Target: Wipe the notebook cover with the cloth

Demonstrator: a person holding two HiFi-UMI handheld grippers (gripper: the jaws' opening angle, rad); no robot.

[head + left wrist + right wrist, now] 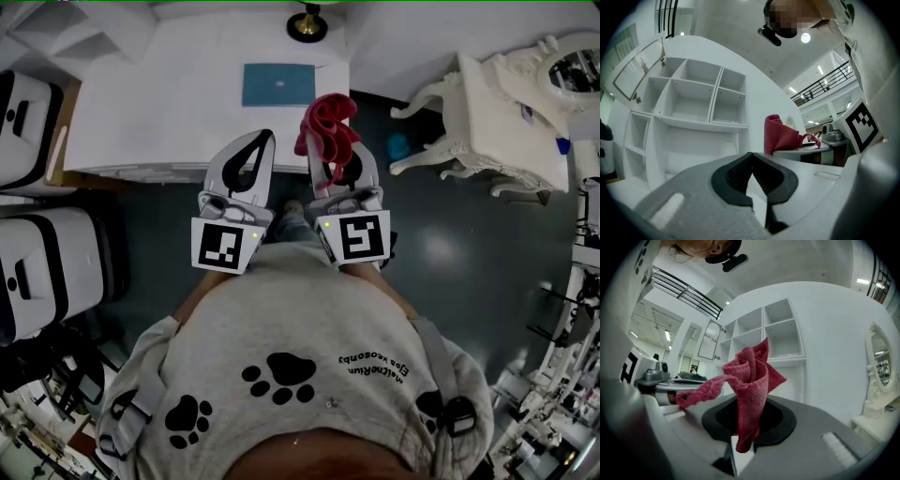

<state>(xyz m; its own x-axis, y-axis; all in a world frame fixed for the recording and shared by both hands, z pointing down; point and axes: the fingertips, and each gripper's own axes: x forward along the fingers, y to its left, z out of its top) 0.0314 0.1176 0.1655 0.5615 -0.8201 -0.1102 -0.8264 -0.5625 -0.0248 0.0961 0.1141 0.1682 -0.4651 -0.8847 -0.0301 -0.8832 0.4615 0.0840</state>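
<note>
A blue notebook lies flat on the white table, towards its far right. My right gripper is shut on a red cloth, which sticks up bunched from between its jaws and shows as a crumpled roll in the right gripper view. The jaws pinch its lower end. My left gripper is beside it, shut and holding nothing, its jaws meeting at the tip. Both grippers hover over dark floor, short of the table's near edge. The cloth also shows in the left gripper view.
A lamp base stands at the table's back edge. A white ornate side table with a mirror is to the right. White cases stand at the left. White open shelving rises ahead.
</note>
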